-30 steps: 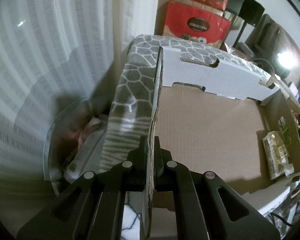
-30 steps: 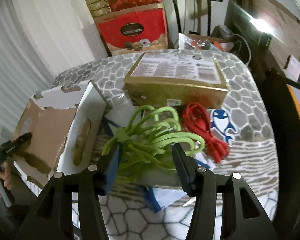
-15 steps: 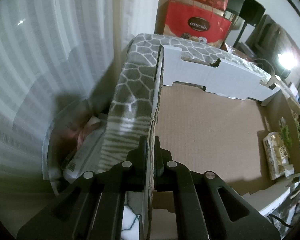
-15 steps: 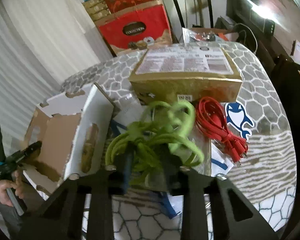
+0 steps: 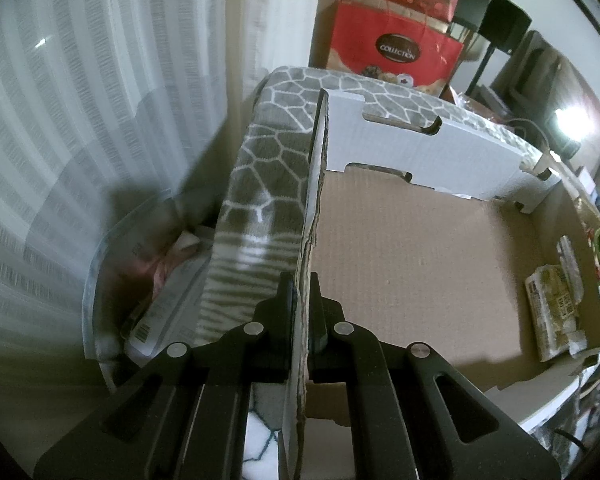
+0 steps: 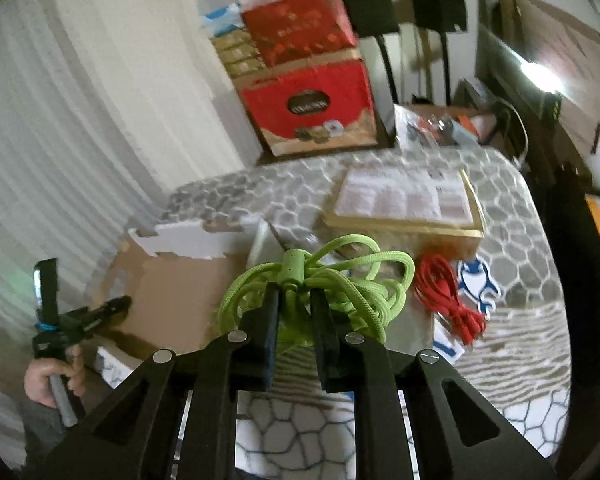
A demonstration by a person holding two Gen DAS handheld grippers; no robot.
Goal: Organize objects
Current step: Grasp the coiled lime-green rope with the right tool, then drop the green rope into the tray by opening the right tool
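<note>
Looked like home living room: table under grey hexagon-patterned cloth (image 6: 512, 248); behind it, stacked red gift boxes (image 6: 308, 108), white pleated curtains (image 6: 80, 128); right of it, dark flat television screen (image 6: 516, 76).

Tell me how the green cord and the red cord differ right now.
The green cord is thick and braided; the red cord is thin and smooth. The green cord is clamped in the right gripper and lifted, while the red cord lies untouched on the patterned table cover beside the gold box. The green cord's loops spread wide; the red cord's lie in a narrow bundle. Both are coiled.
</note>
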